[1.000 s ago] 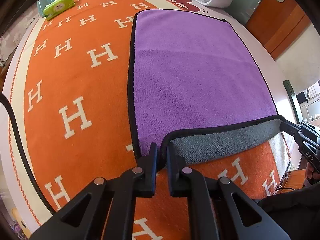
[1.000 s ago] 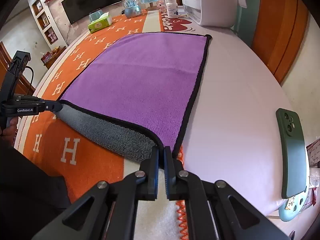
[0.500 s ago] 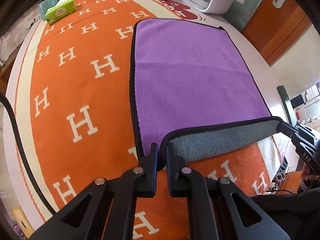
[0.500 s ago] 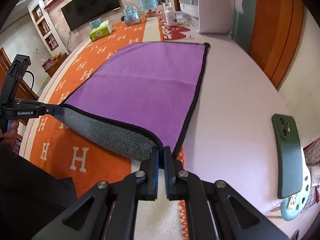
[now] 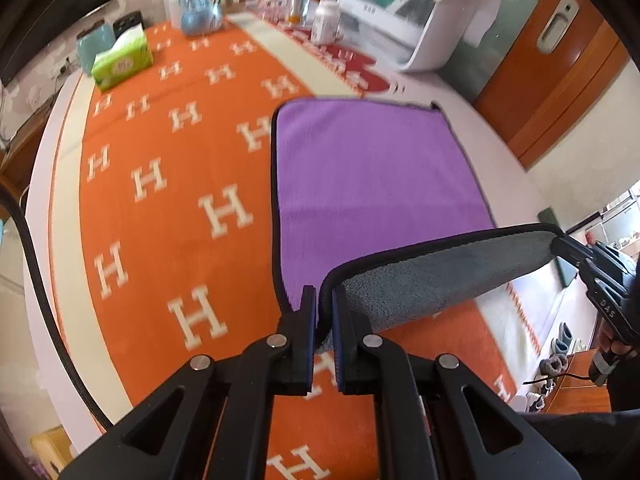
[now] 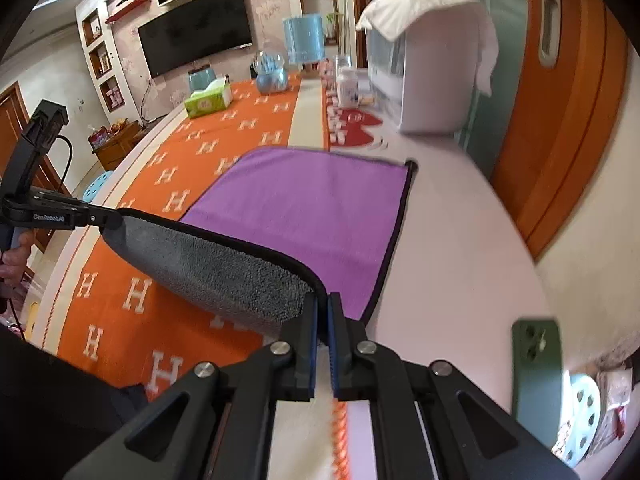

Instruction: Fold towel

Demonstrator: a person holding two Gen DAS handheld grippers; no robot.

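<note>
A purple towel point(image 5: 372, 168) with black trim and a grey underside lies on the table; it also shows in the right wrist view point(image 6: 312, 208). Its near edge is lifted off the table, grey side point(image 5: 440, 276) facing me. My left gripper point(image 5: 324, 312) is shut on the near left corner. My right gripper point(image 6: 322, 312) is shut on the near right corner. Each gripper shows in the other's view, the right gripper point(image 5: 568, 248) at the far end of the raised edge, the left gripper point(image 6: 108, 220) likewise. The far edge of the towel rests flat.
An orange cloth with white H marks point(image 5: 160, 208) covers the table's left part. A green phone point(image 6: 536, 376) lies at the right edge. A green tissue box point(image 5: 120, 64), a blue globe point(image 5: 198, 16), bottles point(image 5: 324, 20) and a white appliance point(image 5: 436, 28) stand at the far end.
Both grippers have risen and tilted up, lifting the towel's near edge higher off the table. More of the grey underside shows and the far room has come into view.
</note>
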